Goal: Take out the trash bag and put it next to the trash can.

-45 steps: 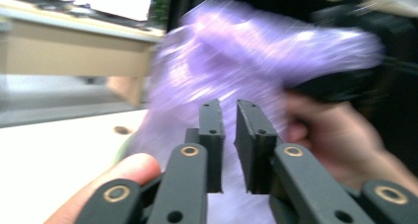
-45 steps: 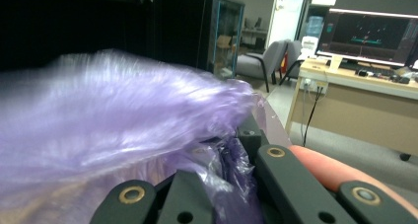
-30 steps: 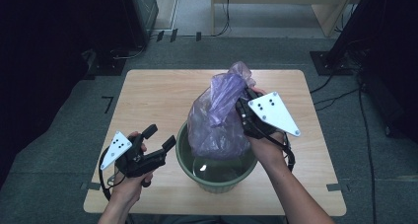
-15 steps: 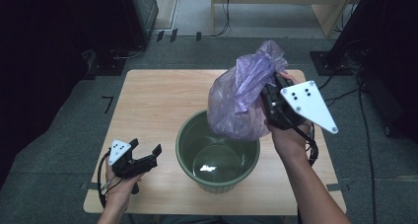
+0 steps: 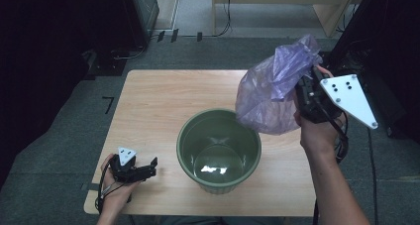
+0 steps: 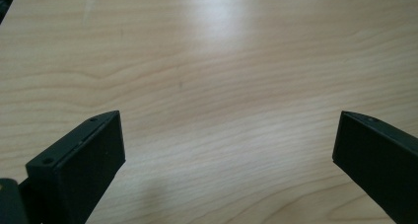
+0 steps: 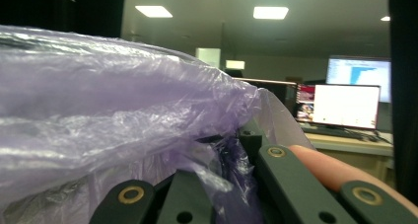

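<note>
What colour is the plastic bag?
Translucent purple; the plastic bag, pinched in the right gripper, shows best in the high view.

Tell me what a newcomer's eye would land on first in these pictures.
First, the crumpled purple plastic bag, held up in the air over the right side of the wooden table by the right tongs, which are shut on it. Next, the green bucket, standing near the table's front edge, just below and left of the bag. The left tongs, open with nothing between them, sit low at the front left corner.
</note>
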A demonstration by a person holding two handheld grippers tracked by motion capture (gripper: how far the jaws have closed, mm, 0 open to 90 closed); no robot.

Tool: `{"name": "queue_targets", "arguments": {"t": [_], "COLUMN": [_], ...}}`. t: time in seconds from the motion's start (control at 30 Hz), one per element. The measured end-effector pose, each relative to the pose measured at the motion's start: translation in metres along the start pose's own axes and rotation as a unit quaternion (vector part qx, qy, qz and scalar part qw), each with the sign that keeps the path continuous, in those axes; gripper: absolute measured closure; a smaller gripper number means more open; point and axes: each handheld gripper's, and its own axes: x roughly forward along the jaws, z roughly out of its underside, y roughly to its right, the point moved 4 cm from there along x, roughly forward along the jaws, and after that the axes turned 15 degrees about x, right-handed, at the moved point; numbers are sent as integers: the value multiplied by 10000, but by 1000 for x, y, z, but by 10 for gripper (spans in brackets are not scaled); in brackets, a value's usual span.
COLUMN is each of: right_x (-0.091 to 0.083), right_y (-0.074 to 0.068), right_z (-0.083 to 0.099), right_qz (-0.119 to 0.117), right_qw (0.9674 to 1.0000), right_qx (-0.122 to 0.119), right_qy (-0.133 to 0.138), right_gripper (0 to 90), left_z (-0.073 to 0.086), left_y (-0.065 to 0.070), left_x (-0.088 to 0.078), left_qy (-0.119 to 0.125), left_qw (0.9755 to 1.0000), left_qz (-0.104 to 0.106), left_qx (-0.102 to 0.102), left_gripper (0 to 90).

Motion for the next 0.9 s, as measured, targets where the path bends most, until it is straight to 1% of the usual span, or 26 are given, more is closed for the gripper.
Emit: {"name": "queue_targets", "arguments": {"t": [0.03, 0.07, 0.1, 0.13, 0.17, 0.2, 0.27, 0.3, 0.33, 0.43, 0.47, 0.5, 0.53, 0.57, 0.6, 0.63, 0.67, 0.7, 0.77, 0.8, 0.83, 0.87, 0.9], "right_x": [1, 4, 6, 8, 11, 11, 16, 23, 23, 33, 39, 39, 42, 48, 48, 54, 54, 60, 63, 69, 72, 72, 73], "right_y": [5, 13, 19, 23, 28, 28, 37, 46, 46, 58, 64, 64, 66, 68, 68, 69, 69, 67, 65, 59, 56, 56, 49], "right_z": [2, 6, 11, 15, 20, 20, 30, 42, 42, 61, 75, 75, 81, 91, 91, 100, 100, 107, 110, 114, 116, 116, 116], "right_qz": [54, 146, 212, 272, 321, 321, 419, 510, 510, 636, 708, 708, 744, 763, 763, 810, 810, 848, 857, 793, 661, 661, 250], "right_qw": [10000, 9999, 9997, 9996, 9993, 9993, 9988, 9979, 9979, 9959, 9941, 9941, 9933, 9925, 9925, 9915, 9915, 9906, 9903, 9907, 9916, 9916, 9927], "right_qx": [9, 12, 0, 6, 13, 13, 0, 56, 56, 165, 241, 241, 266, 384, 384, 508, 508, 613, 657, 732, 813, 813, 1040], "right_qy": [-13, -58, -86, -121, -165, -165, -250, -387, -387, -628, -783, -783, -843, -877, -877, -884, -884, -886, -875, -833, -755, -755, -564], "right_gripper": [900, 900, 900, 900, 900, 900, 900, 900, 900, 900, 900, 900, 899, 894, 894, 893, 893, 888, 881, 838, 791, 791, 664], "left_z": [2, 3, 7, 7, 9, 9, 11, 11, 12, 11, 11, 11, 11, 11, 11, 11, 11, 10, 10, 10, 10, 10, 10], "left_y": [-1, -1, -3, -3, -3, -3, -4, -4, -3, -3, -3, -3, -3, -3, -3, -3, -3, -3, -3, -3, -3, -3, -3], "left_x": [2, 3, 7, 7, 9, 9, 11, 11, 12, 12, 13, 13, 13, 14, 14, 14, 14, 14, 15, 15, 15, 15, 15], "left_qy": [-52, -80, -197, -197, -266, -266, -308, -317, -342, -358, -375, -375, -382, -389, -389, -384, -384, -390, -390, -397, -390, -390, -392], "left_qw": [10000, 10000, 9998, 9998, 9996, 9996, 9994, 9994, 9994, 9993, 9993, 9993, 9992, 9992, 9992, 9992, 9992, 9991, 9991, 9991, 9991, 9991, 9991], "left_qz": [-9, -20, -61, -61, -91, -91, -112, -123, -108, -98, -48, -48, -14, 8, 8, -2, -2, -11, -15, -22, -29, -29, -28], "left_qx": [-6, -15, 8, 8, 40, 40, 56, 55, 31, -15, -48, -48, -81, -118, -118, -139, -139, -149, -152, -156, -166, -166, -165], "left_gripper": [0, 0, 0, 0, 0, 0, 0, 0, 0, 0, 0, 0, 0, 0, 0, 0, 0, 0, 0, 0, 0, 0, 0]}}
